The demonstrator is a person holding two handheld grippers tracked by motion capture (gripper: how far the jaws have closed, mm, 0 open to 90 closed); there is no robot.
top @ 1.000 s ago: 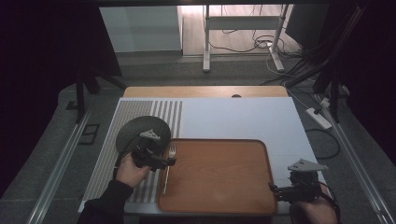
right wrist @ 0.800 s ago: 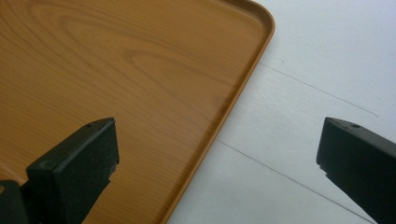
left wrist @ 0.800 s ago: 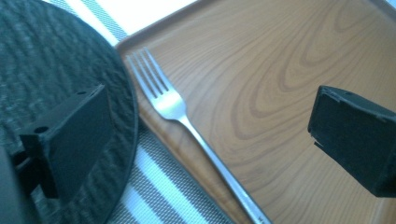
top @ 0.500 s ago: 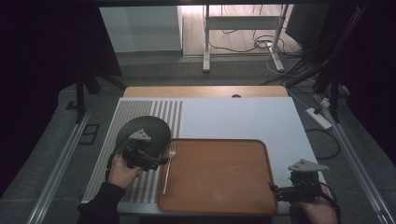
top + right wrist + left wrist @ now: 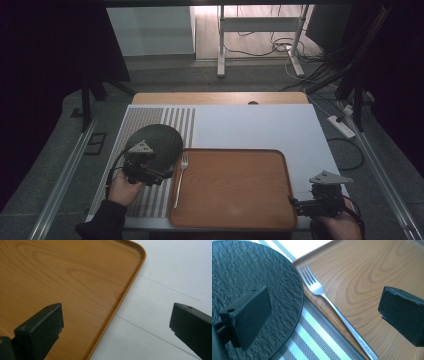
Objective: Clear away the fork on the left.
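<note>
Your left gripper (image 5: 322, 315) hangs wide apart over the untouched fork (image 5: 332, 307) lying on the tray (image 5: 235, 190) rim, grasp still ahead.

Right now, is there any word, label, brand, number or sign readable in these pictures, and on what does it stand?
None can be read.
Fork: a faint mark low on the handle in the left gripper view, too small and blurred to read.
Wooden tray, black plate, striped mat, white table top: no lettering.
Left gripper and right gripper: jaws bare of print.
</note>
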